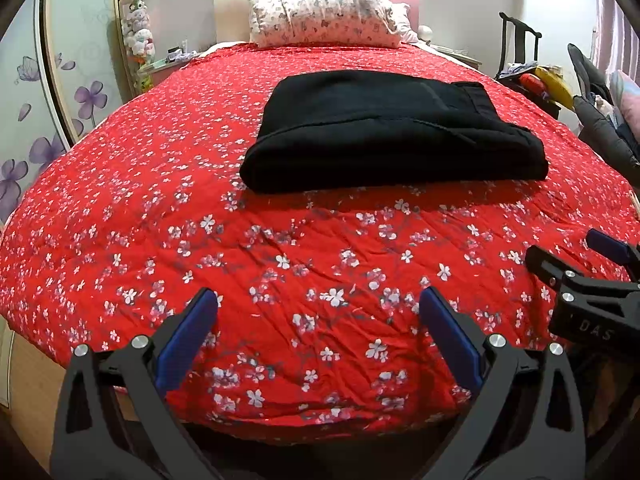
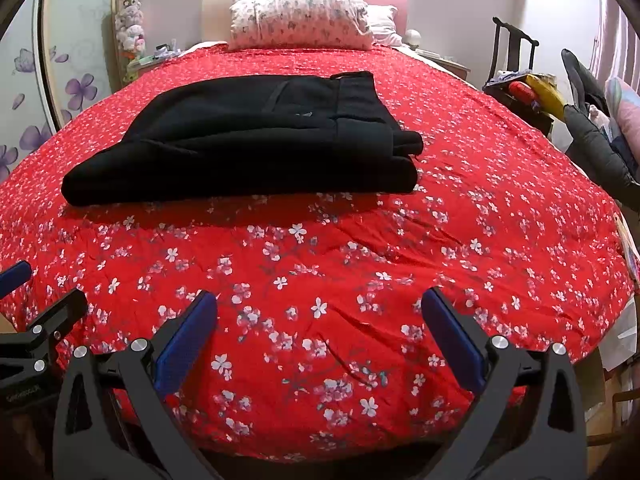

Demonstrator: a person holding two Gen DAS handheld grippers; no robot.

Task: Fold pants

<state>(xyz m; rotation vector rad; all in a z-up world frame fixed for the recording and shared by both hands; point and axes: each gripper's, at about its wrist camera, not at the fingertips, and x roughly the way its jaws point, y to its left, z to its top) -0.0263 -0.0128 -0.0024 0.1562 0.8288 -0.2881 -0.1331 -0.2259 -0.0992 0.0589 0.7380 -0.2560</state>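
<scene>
Black pants point(image 1: 394, 132) lie folded in a compact stack on the middle of the red flowered bedspread point(image 1: 280, 264); they also show in the right wrist view point(image 2: 248, 142), waistband to the right. My left gripper point(image 1: 320, 300) is open and empty, held over the foot of the bed, well short of the pants. My right gripper point(image 2: 320, 300) is open and empty too, beside the left one. The right gripper also shows at the right edge of the left wrist view point(image 1: 576, 268).
A flowered pillow point(image 1: 324, 14) lies at the headboard. A wardrobe with purple flower decals point(image 1: 60, 92) stands on the left. A dark chair with clothes and bags point(image 1: 552, 80) stands on the right, with a grey jacket point(image 2: 600, 152) nearer.
</scene>
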